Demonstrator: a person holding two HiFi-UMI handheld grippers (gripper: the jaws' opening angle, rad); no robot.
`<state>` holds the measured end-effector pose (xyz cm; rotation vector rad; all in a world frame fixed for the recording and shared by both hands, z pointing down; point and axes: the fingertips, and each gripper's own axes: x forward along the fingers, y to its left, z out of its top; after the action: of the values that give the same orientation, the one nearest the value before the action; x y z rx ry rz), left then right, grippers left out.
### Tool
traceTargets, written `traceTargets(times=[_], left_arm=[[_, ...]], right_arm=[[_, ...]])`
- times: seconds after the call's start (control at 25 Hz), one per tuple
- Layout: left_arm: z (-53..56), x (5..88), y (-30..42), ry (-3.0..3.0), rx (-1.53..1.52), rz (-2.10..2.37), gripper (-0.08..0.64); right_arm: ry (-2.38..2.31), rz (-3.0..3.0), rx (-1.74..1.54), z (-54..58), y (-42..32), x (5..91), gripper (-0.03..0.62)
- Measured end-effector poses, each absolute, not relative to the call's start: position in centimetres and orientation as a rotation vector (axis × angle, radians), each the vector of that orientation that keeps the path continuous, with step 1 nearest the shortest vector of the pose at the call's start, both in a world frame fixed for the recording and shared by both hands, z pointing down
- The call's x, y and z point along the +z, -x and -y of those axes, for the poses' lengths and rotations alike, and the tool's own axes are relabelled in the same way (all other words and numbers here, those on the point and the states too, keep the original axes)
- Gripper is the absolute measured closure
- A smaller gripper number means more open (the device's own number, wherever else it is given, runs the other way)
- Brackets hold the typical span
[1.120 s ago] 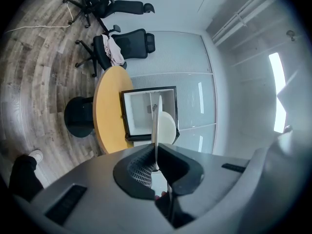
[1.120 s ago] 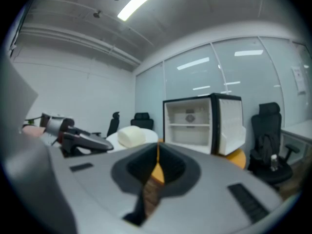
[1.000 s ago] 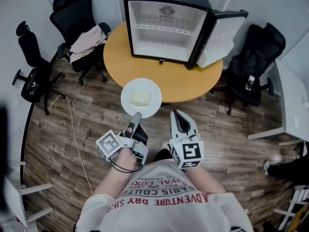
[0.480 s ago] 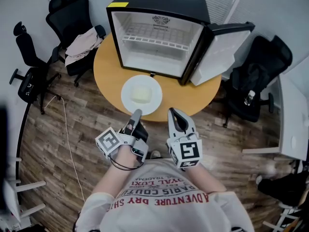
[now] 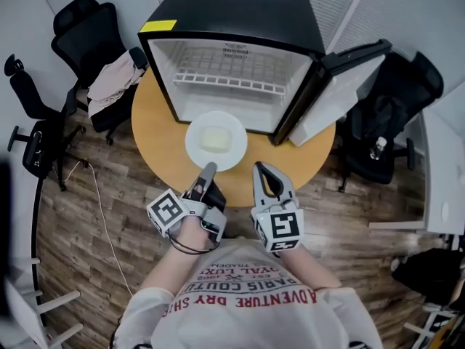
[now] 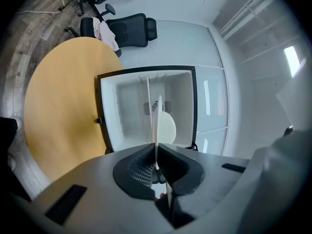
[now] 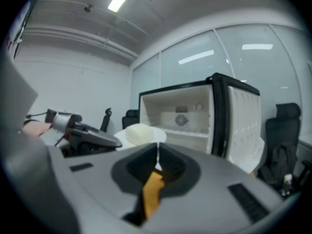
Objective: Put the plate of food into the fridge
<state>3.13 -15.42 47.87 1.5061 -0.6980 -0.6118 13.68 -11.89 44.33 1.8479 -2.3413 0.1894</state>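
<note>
Light: bright, even, cool indoor light; a ceiling lamp glows in the right gripper view.
Glare: lamp reflections streak the glass wall; the fridge interior reads near-white.
Shadows: soft, faint on the table.
Distortion: both gripper views bulge, with black corners.
Focus: right gripper view soft; head view crisp, dark-smeared at its left edge.

left gripper clamped on plate rim, open fridge ahead, round table
</note>
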Motion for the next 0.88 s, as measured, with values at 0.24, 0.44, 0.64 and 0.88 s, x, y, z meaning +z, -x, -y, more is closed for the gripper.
traceTargets(times=[0.24, 0.44, 0.64, 0.88], left_arm=[[21.2, 48.3, -2.6, -1.522, -0.569, 0.661, 0.525], [24.8, 49.0, -1.8, -1.523, -0.531, 0.630, 0.525], [27.7, 49.2, -2.1, -1.502, -0.505, 0.595, 0.525], [30.0, 49.0, -2.5, -1.472, -0.530, 0.607, 0.525]], right_arm=[[-1.919, 2.275, 0.169, 17.3, -12.8, 44.3, 0.563], [-1.981, 2.219, 0.182, 20.3, -12.1, 44.9, 0.563], [-2.020, 2.179, 0.190, 22.6, -12.0, 44.9, 0.563], [-1.991, 2.177, 0.207, 24.3, -12.6, 45.1, 0.563]])
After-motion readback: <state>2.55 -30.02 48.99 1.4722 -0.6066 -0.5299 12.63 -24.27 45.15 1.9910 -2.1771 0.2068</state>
